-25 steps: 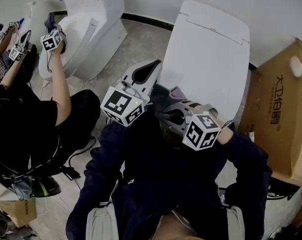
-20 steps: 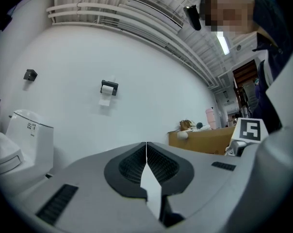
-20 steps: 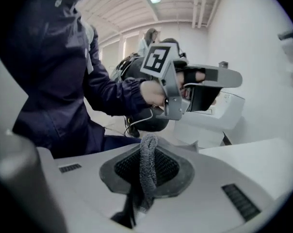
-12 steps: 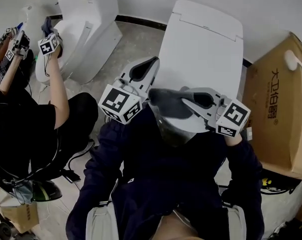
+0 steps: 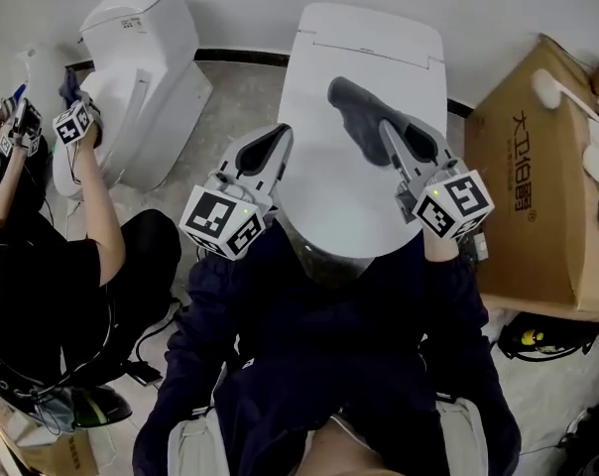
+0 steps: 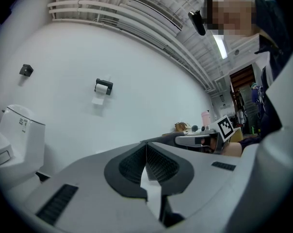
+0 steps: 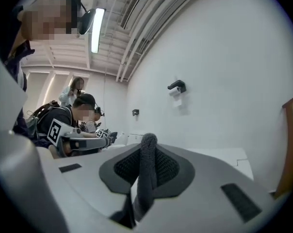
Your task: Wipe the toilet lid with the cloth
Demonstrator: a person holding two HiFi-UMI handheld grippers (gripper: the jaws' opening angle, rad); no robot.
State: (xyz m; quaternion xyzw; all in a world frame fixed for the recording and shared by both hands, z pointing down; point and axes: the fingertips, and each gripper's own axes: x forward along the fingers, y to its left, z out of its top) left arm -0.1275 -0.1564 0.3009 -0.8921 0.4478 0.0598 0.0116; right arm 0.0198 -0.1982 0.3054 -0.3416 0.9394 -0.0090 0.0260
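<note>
We are looking down at the white toilet lid (image 5: pixel 324 186), closed and filling the middle of the head view. The dark grey cloth (image 5: pixel 351 105) is lying bunched on the lid's far half, toward 12 o'clock, and running back toward 5 o'clock into the right hand-held gripper (image 5: pixel 387 132). That gripper is grasping the cloth: in the right gripper view a thick rolled fold is standing up between the two black ribbed pads (image 7: pixel 170 166), which are pinching it from both sides.

The left hand-held gripper (image 5: pixel 278 139) is sitting over the lid's 9 o'clock edge, pointing toward 1 o'clock. We cannot tell whether it is touching the lid. We are reading it as clenched on nothing, since the left gripper view is showing its pad tips meeting, with only white showing through the slit behind them. The two grippers are sitting apart.

At 10 o'clock a second white toilet (image 5: pixel 141 62) is standing against the wall. Another person (image 5: pixel 52 256) in black is crouching beside it, holding marker-cube grippers up to it. At 3 o'clock a brown cardboard box (image 5: pixel 538 167) with printed characters is standing near the toilet.
</note>
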